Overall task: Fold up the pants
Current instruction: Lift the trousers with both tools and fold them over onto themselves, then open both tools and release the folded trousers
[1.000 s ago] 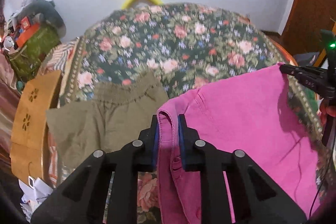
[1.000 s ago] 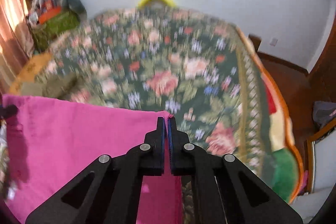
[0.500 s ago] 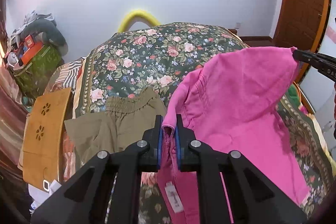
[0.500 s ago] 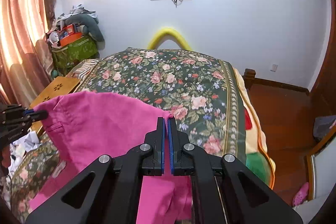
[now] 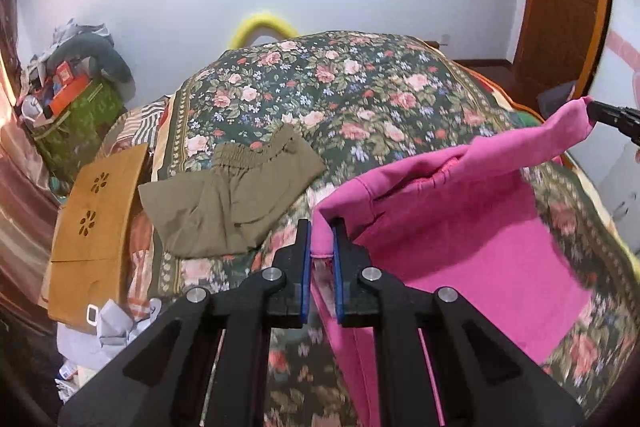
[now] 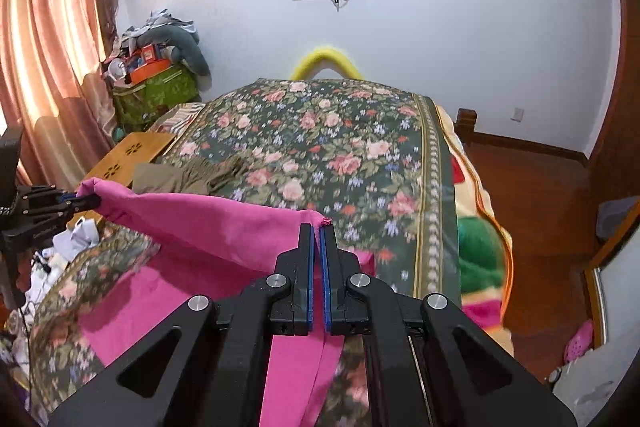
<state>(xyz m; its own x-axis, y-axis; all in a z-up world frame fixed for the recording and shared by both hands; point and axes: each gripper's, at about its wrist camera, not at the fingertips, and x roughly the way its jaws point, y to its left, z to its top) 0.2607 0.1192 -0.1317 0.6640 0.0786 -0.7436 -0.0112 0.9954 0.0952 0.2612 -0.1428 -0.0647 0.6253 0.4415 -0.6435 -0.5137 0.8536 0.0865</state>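
The pink pants (image 5: pixel 472 227) hang stretched between my two grippers above the near end of the floral bed (image 5: pixel 340 87). My left gripper (image 5: pixel 321 227) is shut on one corner of the pink cloth. The other corner is pinched by my right gripper (image 6: pixel 319 227), also shut, with the cloth (image 6: pixel 208 223) running left from it to the left gripper (image 6: pixel 86 201). The right gripper's tip (image 5: pixel 600 113) shows at the far right of the left wrist view. The lower part of the pants drapes onto the bed.
Folded olive pants (image 5: pixel 228 199) lie on the bed's left side. A wooden lap tray (image 5: pixel 96 223) and crumpled papers sit left of the bed. A green bag with clutter (image 6: pixel 156 87) stands by the curtain. Wooden floor lies right of the bed.
Both grippers pulled back and rose with the pink pants, so more of the bed and wall shows. The cloth between them went from a raised sheet to a lower, sagging span.
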